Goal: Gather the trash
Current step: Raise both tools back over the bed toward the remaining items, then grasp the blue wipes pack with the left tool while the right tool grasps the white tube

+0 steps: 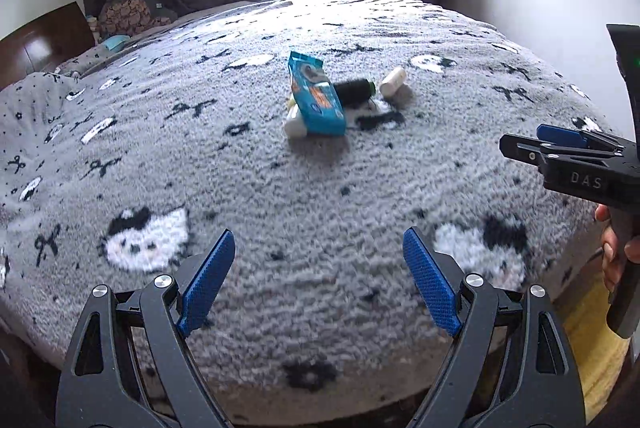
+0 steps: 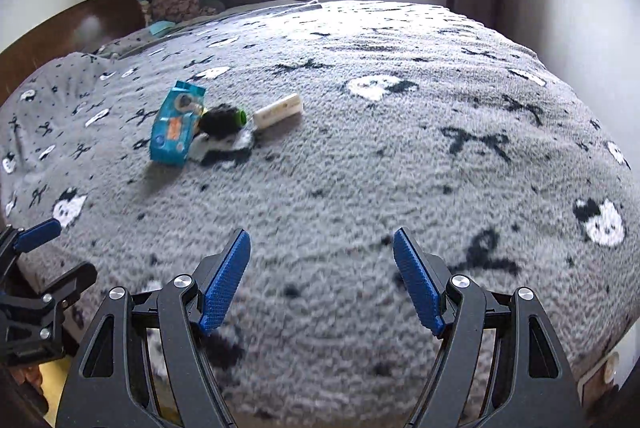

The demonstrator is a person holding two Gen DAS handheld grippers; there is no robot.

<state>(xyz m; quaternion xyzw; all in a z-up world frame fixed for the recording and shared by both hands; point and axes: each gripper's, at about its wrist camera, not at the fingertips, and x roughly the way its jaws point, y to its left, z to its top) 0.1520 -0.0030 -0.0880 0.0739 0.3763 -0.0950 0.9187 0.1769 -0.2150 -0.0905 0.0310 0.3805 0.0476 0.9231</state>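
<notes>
Left gripper [image 1: 318, 260], right gripper [image 2: 322, 260] spread wide, empty, above blanket [image 1: 280, 195] (blue wrapper [image 1: 317, 95], black spool [image 1: 354, 89], white tube [image 1: 393, 80] clustered ahead).

Trash clustered mid-blanket [image 1: 320, 187]

Blue wrapper [image 1: 316, 95] propped on white tube [image 1: 294, 125]; black spool [image 1: 354, 89] beside it; cream tube [image 1: 393, 80] apart.

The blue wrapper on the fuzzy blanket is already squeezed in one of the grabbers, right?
No. The blue wrapper lies on the blanket, untouched. The left gripper and right gripper are both open and empty, as both wrist views show.
</notes>
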